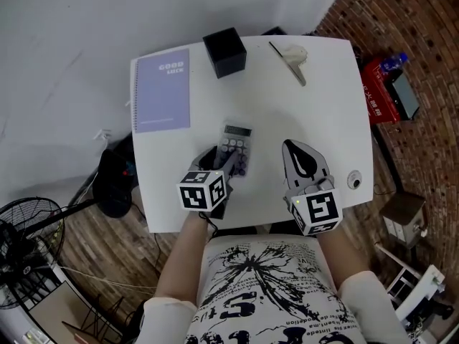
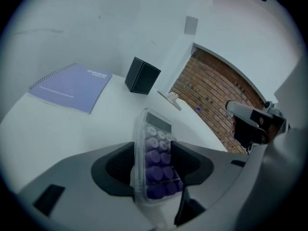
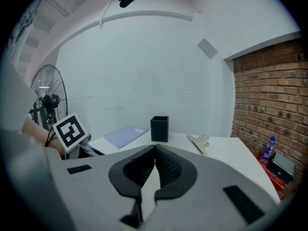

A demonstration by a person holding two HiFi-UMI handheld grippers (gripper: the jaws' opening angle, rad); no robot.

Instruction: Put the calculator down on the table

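The calculator lies on the surface between my left tongs, which stand apart, seemingly off it; right tongs are together, empty. Left: draw the left tongs back

On the table, the notebook lies by the left edge toward the far-left corner, the box stands mid far edge, the clip lies right of it toward the far-right corner, and the calculator lies mid-table, nearer the near edge.
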